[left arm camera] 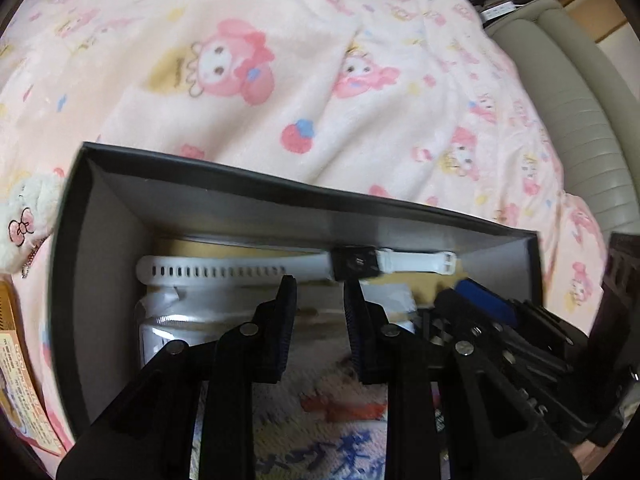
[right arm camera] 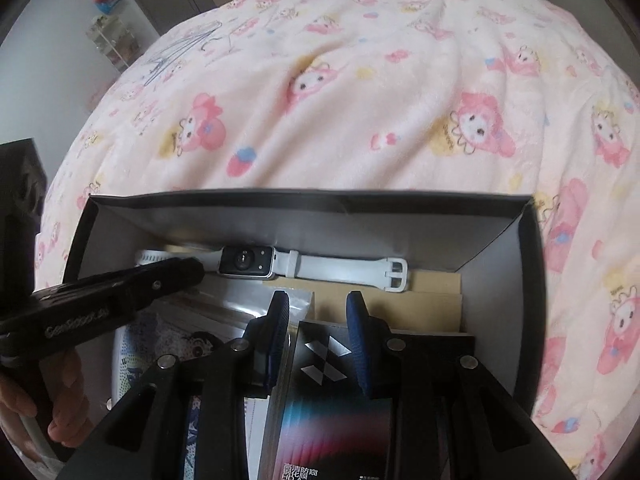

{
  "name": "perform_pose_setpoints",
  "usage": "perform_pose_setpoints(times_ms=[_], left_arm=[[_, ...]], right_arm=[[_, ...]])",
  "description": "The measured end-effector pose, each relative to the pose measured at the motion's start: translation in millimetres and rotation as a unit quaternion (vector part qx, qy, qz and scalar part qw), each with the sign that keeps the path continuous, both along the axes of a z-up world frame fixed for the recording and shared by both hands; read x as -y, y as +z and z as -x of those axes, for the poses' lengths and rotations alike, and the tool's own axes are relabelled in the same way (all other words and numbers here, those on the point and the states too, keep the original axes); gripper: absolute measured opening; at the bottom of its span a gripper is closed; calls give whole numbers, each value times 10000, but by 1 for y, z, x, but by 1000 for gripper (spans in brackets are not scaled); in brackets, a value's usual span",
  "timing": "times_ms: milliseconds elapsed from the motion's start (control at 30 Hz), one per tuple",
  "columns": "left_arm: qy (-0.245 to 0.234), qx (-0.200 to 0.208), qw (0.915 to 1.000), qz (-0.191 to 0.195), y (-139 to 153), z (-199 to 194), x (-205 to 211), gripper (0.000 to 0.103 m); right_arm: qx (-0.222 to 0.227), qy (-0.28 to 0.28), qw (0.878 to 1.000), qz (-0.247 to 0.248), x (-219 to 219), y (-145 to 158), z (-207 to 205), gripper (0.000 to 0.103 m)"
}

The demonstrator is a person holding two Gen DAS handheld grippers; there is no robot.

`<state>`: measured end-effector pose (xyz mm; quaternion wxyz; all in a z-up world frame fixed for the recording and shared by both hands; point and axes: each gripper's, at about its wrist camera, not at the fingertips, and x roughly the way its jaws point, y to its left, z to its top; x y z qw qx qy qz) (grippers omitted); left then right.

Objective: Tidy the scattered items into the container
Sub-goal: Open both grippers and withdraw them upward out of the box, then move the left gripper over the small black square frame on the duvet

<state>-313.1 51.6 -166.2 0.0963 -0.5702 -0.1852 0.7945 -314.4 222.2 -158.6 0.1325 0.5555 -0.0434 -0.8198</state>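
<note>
Right wrist view: pink blanket (right arm camera: 360, 92) underlies the dark box (right arm camera: 500, 232), which already holds a sealed bag (right arm camera: 240, 300), a black carton (right arm camera: 336, 400) and a white watch (right arm camera: 312, 266) along its far wall. The watch looks light, its strap floppy and its face scratch-prone; grip the case edges. Both the left gripper (left arm camera: 318, 304) and the right gripper (right arm camera: 318, 316) stand parted, holding nothing. A plush toy (left arm camera: 28, 216) lies outside the box.
</note>
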Motion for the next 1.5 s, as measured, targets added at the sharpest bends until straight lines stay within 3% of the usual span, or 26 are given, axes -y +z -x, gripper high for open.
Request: perform_pose_setpoints(times_ms=[200,333,500,667,867,1133,1500], left_arm=[[-77,-191,9997,118,18,-27,-2,24],[-102,-461,9987,188,32,-42,-10,34],[-222,-701,9971,204,54,-79,-9,34],[-230,-910,9954,203,70,-118,-2,36],[-341,-989,9944,143,85,-162,5,36],[-466,-1106,9927,113,107,-214,15,36],[-162,-1274,9915,184,128,-266,69,36]], right_arm=[[-96,-41,9998,-141,13,13,-16,29],[-224,-126,9995,-198,18,22,-37,36],[-430,-96,9990,-60,23,39,-69,43],[-763,-20,9967,-290,38,56,-99,48],[-949,-93,9951,-278,49,69,-144,48],[-814,-137,9965,-87,61,84,-194,48],[-1066,207,9937,-284,125,108,-234,48]])
